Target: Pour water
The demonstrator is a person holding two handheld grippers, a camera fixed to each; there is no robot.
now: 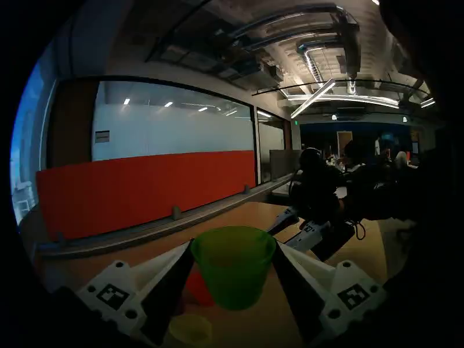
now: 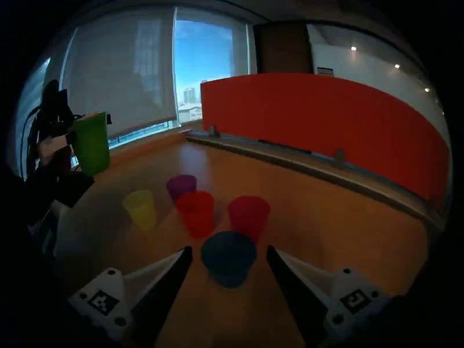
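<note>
left claw (image 1: 233, 250) is clamping green cup (image 1: 235, 272), lifting it well apart from blue cup (image 2: 229, 256) | right claw (image 2: 228, 250) is gaping around blue cup on table (image 2: 325, 220), not touching | progress: pickup done, pouring apparently not yet begun

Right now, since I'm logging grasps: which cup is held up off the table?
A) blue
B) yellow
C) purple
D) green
D: the green cup sits clamped in the left gripper, and the right gripper view shows it high above the wooden table.
</note>
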